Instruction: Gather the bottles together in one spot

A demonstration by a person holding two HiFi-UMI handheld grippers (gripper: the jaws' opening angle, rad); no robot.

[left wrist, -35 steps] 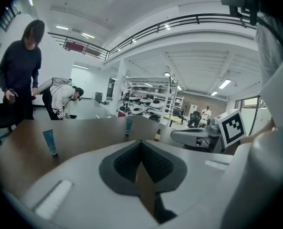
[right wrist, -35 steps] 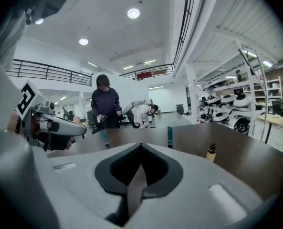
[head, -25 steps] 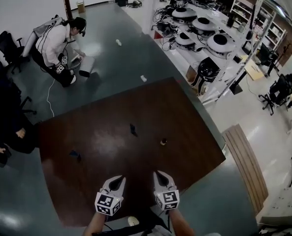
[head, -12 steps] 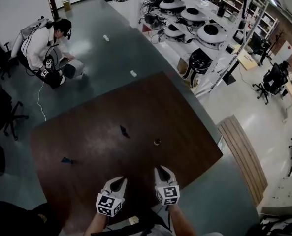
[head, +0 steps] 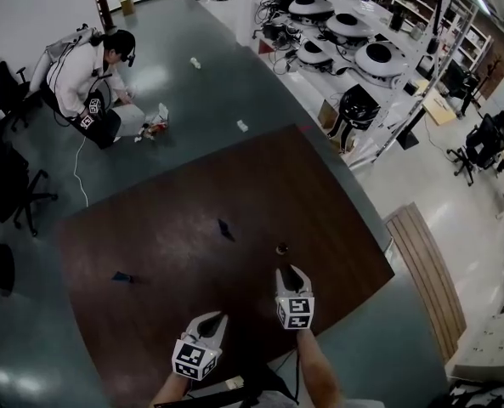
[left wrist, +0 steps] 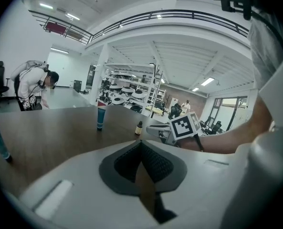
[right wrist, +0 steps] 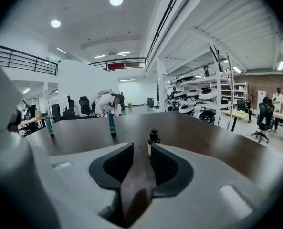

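Three bottles, well apart on the dark wooden table: small brown bottle just beyond the right gripper; teal bottle mid-table; second teal bottle far left. Right gripper: jaws opening, nothing between. Left gripper: jaws together, empty.

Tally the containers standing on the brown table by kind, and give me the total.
Teal tubes: 2
Small dark bottle: 1
Total: 3
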